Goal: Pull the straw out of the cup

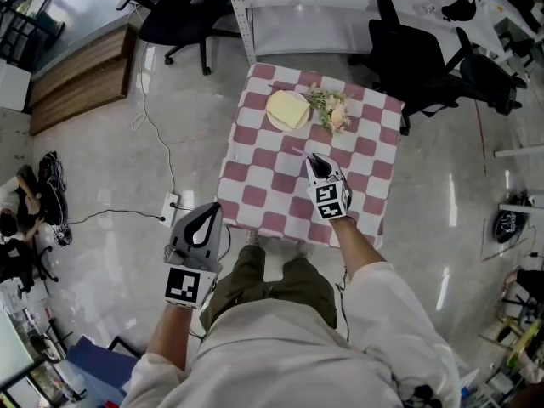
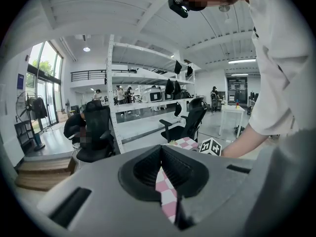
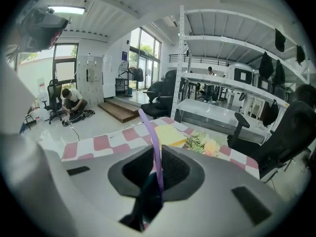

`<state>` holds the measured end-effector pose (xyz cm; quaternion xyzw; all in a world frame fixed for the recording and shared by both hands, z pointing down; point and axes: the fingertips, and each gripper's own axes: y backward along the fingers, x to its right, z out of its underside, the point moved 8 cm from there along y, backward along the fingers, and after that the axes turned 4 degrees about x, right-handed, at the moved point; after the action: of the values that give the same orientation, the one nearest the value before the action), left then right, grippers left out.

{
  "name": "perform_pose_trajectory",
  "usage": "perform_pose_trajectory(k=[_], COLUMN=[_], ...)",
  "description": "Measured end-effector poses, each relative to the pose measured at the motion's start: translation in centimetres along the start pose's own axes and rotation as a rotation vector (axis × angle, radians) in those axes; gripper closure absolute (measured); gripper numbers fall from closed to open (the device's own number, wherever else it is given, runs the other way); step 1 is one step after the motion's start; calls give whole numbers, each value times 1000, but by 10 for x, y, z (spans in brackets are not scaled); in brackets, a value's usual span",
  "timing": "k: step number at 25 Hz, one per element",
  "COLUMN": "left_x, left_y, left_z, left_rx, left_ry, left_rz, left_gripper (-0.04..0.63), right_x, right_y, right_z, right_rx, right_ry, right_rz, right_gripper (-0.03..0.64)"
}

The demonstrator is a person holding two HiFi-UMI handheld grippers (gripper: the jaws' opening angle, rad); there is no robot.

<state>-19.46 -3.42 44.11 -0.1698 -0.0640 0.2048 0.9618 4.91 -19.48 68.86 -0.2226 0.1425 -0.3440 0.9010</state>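
Step in hand: the grip on the straw point(image 3: 151, 132) is taken; by judgement the pull is the next thing, and the straw is not out yet.
Right gripper point(image 3: 157, 161): its jaws stand closed on the purple straw, which rises between them and leans a little to the left.
Left gripper point(image 2: 161, 163): closed at the tips with nothing between; it hangs beside the table, off the cloth, and takes no part.
Straw and cup: the straw is in the right jaws, over the near half of the table. The cup is not plainly seen; a dark shape low between the jaws may be it, but this cannot be told.
How to do it well: lift straight along the line of the straw, slowly, so that the cup does not tip or come up with it. The grip should be firm but not crush the thin tube.
Risk: no hand steadies the cup, so a slanted pull could drag it.
Surface: a small table with a red and white checked cloth point(image 1: 255, 172); at its far side lie a pale yellow flat piece point(image 1: 287, 109) and a bunch of flowers point(image 1: 330, 109).
Room: a glossy grey floor point(image 1: 119, 185), black office chairs point(image 1: 425, 58), a white shelving rack point(image 3: 232, 85), wooden steps point(image 1: 81, 75), and a person sitting on the floor point(image 3: 72, 101).
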Motion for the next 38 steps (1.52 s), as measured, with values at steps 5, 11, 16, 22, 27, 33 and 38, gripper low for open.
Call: perform_pose_trajectory(k=[5,11,16,22,27,33,38], left_x=[1,0,1,3,7,11,14], left_y=[-2,-6,-8,-13,-18,-25,-28], left_z=[0,-1,0,-3,-7,-12,-18], left_rx=[-1,0,5,24,42,77,67], left_ry=[4,5,7,9,15,13,-1], left_rz=[5,10,14,32,56,90,125], left_gripper=[592,592,592,592,592,592,592], right_x=[1,2,5,8,12,17,22], right_y=[2,2,7,21,38,62,90], right_z=[-1,-2,-5,-22,-46,-78,-110], right_rx=[-11,-9,10,61,109,177,241], right_ry=[10,1,-5,-15,-37,-55,-66], right_rz=[8,10,16,32,38,57,78], right_gripper=[583,586,586,586,586,586,586])
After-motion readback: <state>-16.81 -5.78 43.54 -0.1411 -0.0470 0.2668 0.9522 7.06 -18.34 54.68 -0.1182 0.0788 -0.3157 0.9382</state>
